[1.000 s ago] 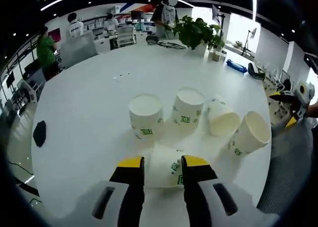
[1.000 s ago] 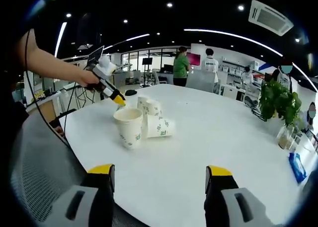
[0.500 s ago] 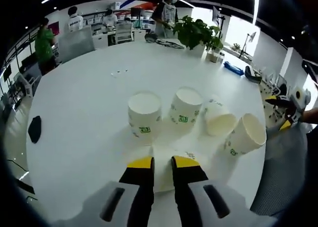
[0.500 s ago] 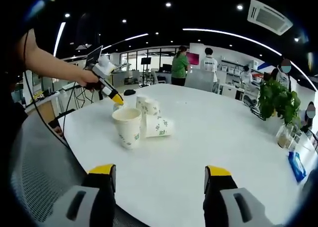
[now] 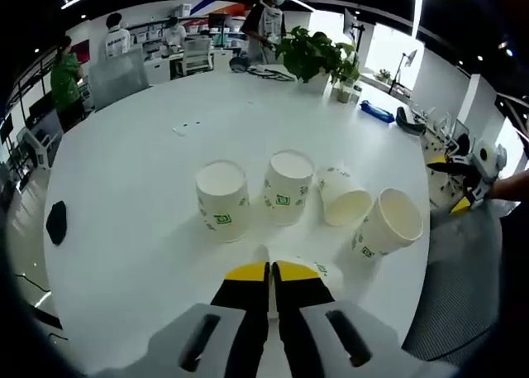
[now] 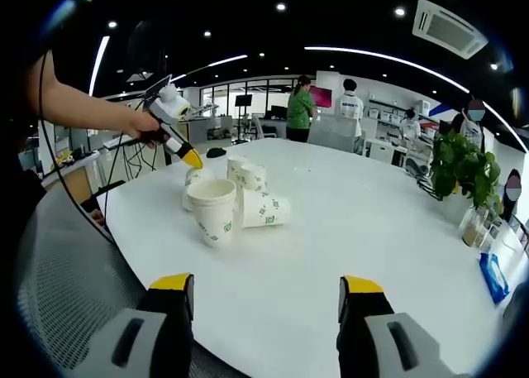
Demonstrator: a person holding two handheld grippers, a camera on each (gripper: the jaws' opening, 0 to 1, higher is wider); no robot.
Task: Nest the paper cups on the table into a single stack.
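Note:
Several white paper cups with green logos sit mid-table. In the left gripper view, two stand mouth-down [image 5: 221,200] [image 5: 287,188], one lies on its side [image 5: 343,198], and one tilts with its mouth open [image 5: 386,223]. My left gripper [image 5: 269,272] is shut on the wall of another cup [image 5: 325,270] right below it; that cup is mostly hidden by the jaws. In the right gripper view, the left gripper [image 6: 180,149] is in a hand, the held cup [image 6: 189,184] hanging under it beside the cluster [image 6: 215,211]. My right gripper [image 6: 266,285] is open over bare table.
The round white table [image 5: 132,188] has a near edge by a grey mesh chair [image 6: 66,295]. A dark object [image 5: 55,222] lies at the table's left rim. Potted plants [image 5: 318,57] stand at the far side. People stand far back.
The left jaws have closed from wide apart onto the near cup's wall, and the gripper has risen slightly with it. The right gripper has stayed put and open.

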